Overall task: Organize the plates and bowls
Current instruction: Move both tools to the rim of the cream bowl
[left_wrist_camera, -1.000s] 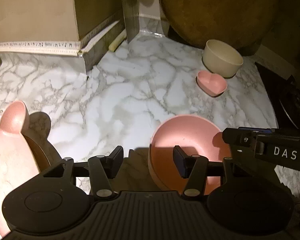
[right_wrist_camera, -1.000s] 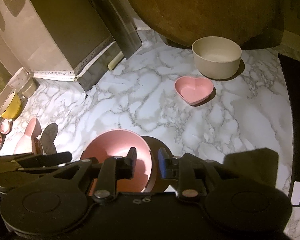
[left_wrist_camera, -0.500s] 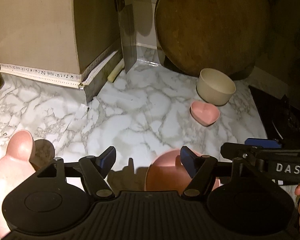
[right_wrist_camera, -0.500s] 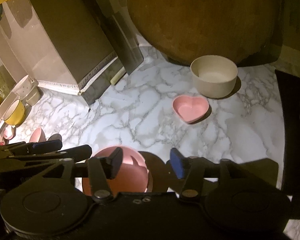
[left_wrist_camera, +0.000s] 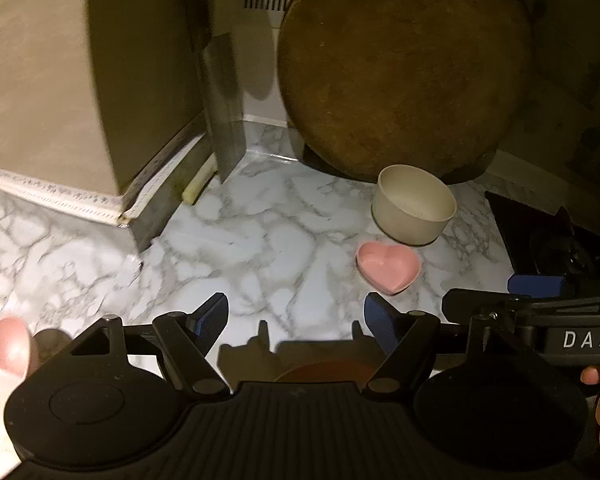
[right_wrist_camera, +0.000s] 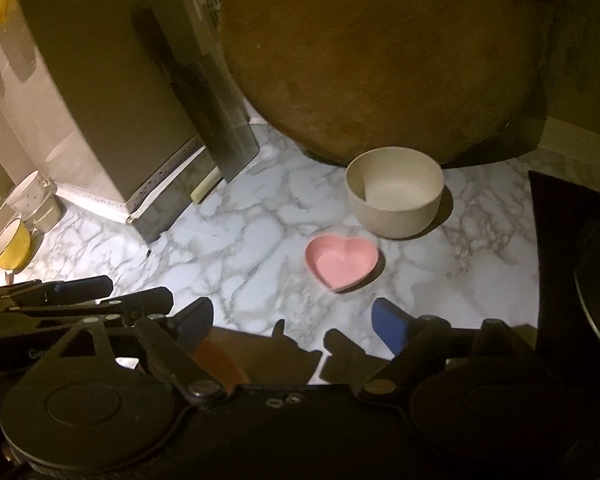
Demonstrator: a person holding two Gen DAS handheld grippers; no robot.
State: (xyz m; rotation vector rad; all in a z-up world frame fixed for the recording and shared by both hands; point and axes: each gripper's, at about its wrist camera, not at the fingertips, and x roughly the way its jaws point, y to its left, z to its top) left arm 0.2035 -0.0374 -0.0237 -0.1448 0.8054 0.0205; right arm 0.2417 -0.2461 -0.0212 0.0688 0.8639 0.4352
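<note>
A pink heart-shaped dish (left_wrist_camera: 389,267) lies on the marble counter (left_wrist_camera: 260,248), also in the right wrist view (right_wrist_camera: 342,263). A cream bowl (left_wrist_camera: 414,204) stands just behind it, also in the right wrist view (right_wrist_camera: 396,198). A pink round bowl (left_wrist_camera: 324,372) sits below both grippers, mostly hidden by them; its edge shows in the right wrist view (right_wrist_camera: 216,354). My left gripper (left_wrist_camera: 296,322) is open and empty above it. My right gripper (right_wrist_camera: 292,326) is open and empty, beside the left one (right_wrist_camera: 80,296).
A large round wooden board (left_wrist_camera: 404,68) leans at the back. A beige box (left_wrist_camera: 60,92) stands at left, a black stovetop (right_wrist_camera: 580,264) at right. A pink rabbit-shaped plate (left_wrist_camera: 4,360) lies at the left edge. Cups (right_wrist_camera: 12,240) stand at far left.
Both grippers have pulled up and back from the pink round bowl, and their jaws opened wider. The right gripper let go of the bowl's rim. The bowl stays on the counter.
</note>
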